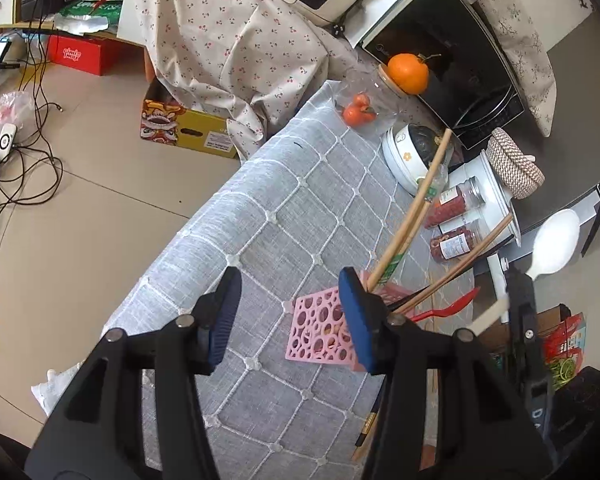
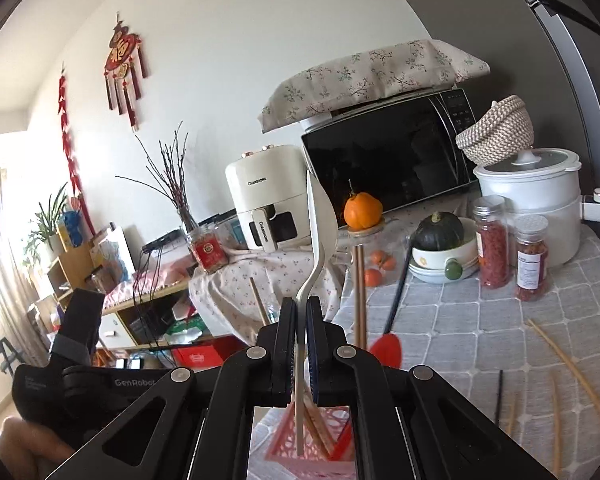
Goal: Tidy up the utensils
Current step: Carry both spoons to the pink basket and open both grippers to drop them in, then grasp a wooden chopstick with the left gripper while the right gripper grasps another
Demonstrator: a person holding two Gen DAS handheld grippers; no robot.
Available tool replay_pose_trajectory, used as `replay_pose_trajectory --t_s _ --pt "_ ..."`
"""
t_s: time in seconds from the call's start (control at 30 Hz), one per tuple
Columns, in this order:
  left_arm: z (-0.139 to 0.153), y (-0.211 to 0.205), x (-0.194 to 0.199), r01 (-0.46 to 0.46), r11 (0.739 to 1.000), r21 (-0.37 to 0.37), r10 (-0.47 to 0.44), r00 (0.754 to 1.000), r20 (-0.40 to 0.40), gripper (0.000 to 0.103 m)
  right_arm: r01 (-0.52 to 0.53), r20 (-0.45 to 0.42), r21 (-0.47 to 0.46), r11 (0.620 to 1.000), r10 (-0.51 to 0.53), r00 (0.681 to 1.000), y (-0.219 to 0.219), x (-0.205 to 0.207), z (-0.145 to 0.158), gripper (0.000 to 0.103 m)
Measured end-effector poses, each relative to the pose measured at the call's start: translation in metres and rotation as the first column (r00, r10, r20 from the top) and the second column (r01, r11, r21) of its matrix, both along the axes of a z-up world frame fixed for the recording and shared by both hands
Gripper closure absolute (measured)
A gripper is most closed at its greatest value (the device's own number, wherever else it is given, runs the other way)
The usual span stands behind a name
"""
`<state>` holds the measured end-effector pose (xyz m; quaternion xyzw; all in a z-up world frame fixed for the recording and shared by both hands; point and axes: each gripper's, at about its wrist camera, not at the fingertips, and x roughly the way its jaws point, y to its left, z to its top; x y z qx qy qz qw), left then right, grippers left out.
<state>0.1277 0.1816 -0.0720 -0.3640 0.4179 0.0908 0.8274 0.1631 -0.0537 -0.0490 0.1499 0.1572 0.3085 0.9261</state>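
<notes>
- Utensils stand in a pink perforated holder [image 1: 320, 330] on the grey quilted tabletop [image 1: 260, 216]: wooden chopsticks [image 1: 414, 210], a darker pair [image 1: 456, 268] and a red plastic spoon [image 1: 448, 309] lean out of it.
- Left tool [image 1: 288, 312] hangs over the tabletop just beside the holder, its blue pads apart with nothing between them; the nearer pad overlaps the holder's corner in the left wrist view.
- Right tool [image 2: 299, 312] is clamped on the handle of a white spoon [image 2: 320, 220], bowl upward, directly above the holder [image 2: 300, 444].
- More chopsticks [image 2: 568, 368] lie loose on the tabletop to the right.
- Behind stand two spice jars [image 2: 492, 248], a bowl holding a dark green squash [image 2: 438, 232], a white pot [image 2: 536, 200] and a microwave [image 2: 388, 156].
- An orange [image 2: 363, 210] sits on a glass jar's lid.
</notes>
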Motion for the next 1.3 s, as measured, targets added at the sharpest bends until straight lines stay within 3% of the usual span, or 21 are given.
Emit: replay_pose_trajectory --t_s 0.23,0.37,0.43,0.63,0.77,0.9,1.07,1.1,1.2,1.3 --pt "-0.003 0.012 -0.003 -0.013 1.0 -0.024 0.013 1.0 0.005 0.051 0.045 -0.007 -0.083 0.996 -0.046 0.999 0.03 0.006 -0.03 0.097" --pt "-0.003 0.009 -0.002 -0.005 0.999 -0.041 0.005 1.0 0.006 0.051 0.017 -0.099 -0.134 0.991 -0.03 0.995 0.029 0.006 -0.05 0.093" --pt "0.0 0.005 -0.002 0.006 0.999 -0.033 -0.005 1.0 0.016 0.051 0.035 -0.125 -0.105 0.994 -0.048 0.991 0.016 0.004 -0.053 0.092" --pt "0.012 -0.014 -0.006 0.052 0.999 0.001 -0.052 0.998 0.044 0.051 0.071 -0.148 -0.127 0.989 -0.089 0.985 -0.021 -0.002 -0.029 0.085" --pt "0.028 -0.039 -0.007 0.12 0.989 0.09 -0.125 0.991 0.054 0.05 0.073 -0.206 -0.156 0.985 -0.105 0.973 -0.059 0.006 -0.001 0.064" --pt "0.048 -0.075 -0.011 0.195 0.957 0.215 -0.217 0.972 0.085 0.044 0.065 -0.269 -0.256 0.965 -0.135 0.953 -0.1 0.015 0.013 0.059" --pt "0.048 -0.128 -0.006 0.337 0.913 0.231 -0.36 0.93 0.068 0.041 0.058 -0.365 -0.381 0.923 -0.207 0.907 -0.151 0.025 -0.014 0.051" --pt "0.047 -0.139 -0.006 0.361 0.9 0.245 -0.385 0.921 0.059 0.041 0.073 -0.385 -0.384 0.92 -0.232 0.894 -0.161 0.026 -0.024 0.051" --pt "0.037 -0.177 -0.003 0.444 0.85 0.284 -0.47 0.882 0.026 0.041 0.077 -0.547 -0.369 0.926 -0.283 0.788 -0.189 0.041 -0.052 0.051" --pt "0.017 -0.207 0.006 0.529 0.81 0.255 -0.539 0.842 -0.033 0.041 0.088 -0.576 -0.353 0.932 -0.29 0.765 -0.203 0.045 -0.055 0.051"
